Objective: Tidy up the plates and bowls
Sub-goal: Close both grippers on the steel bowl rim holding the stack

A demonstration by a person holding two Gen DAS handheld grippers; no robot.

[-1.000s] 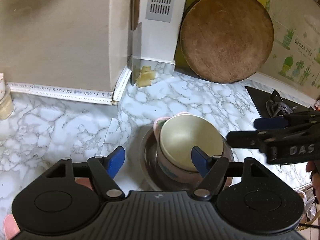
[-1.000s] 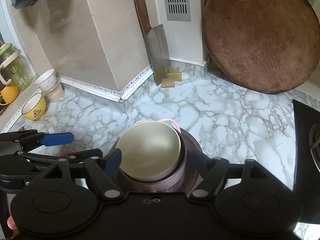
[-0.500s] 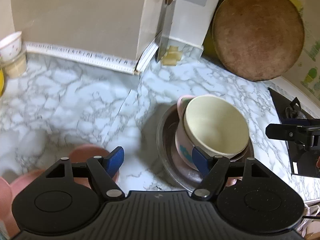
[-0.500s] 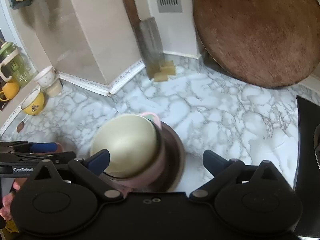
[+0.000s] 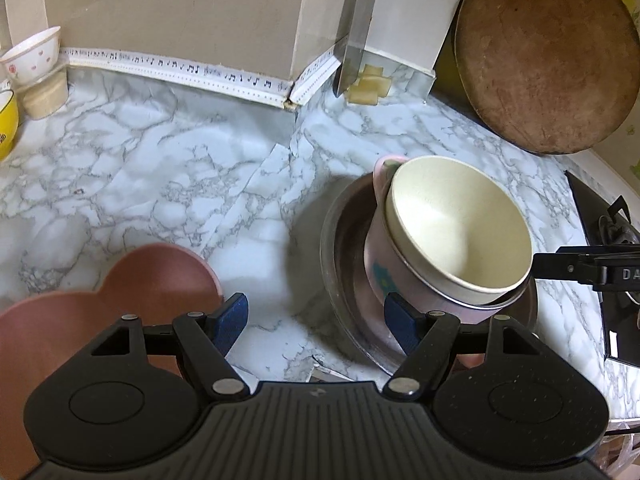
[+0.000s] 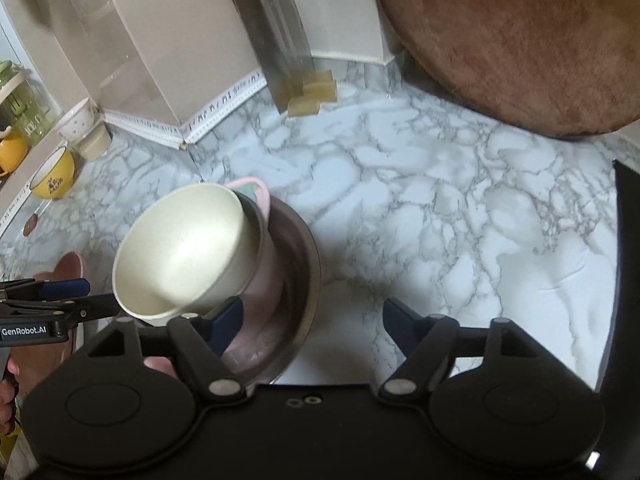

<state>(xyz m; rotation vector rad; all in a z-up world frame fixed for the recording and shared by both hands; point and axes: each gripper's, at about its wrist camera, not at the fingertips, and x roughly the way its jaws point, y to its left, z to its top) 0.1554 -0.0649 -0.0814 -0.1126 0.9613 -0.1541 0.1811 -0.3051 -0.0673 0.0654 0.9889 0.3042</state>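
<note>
A cream bowl (image 5: 460, 224) sits nested in a pink bowl (image 5: 384, 268), which stands in a steel dish (image 5: 340, 248) on the marble counter. The same stack shows in the right wrist view: cream bowl (image 6: 180, 252), pink bowl (image 6: 264, 276), steel dish (image 6: 308, 256). A pink bear-shaped plate (image 5: 120, 292) lies at the lower left. My left gripper (image 5: 316, 320) is open and empty, between the pink plate and the stack. My right gripper (image 6: 312, 320) is open and empty, just right of the stack, its left finger beside the pink bowl.
A round wooden board (image 5: 548, 60) leans on the back wall at right. A cleaver (image 5: 356, 40) and sponges (image 5: 368, 84) stand in the corner. A yellow cup (image 6: 52, 176) and small white cups (image 6: 80, 128) sit at far left. A black stove (image 5: 608, 240) borders the right.
Both grippers have pulled back and apart from the bowl stack: the left one has moved left, bringing the pink plate into view, and the right one has moved right. The stack stays put.
</note>
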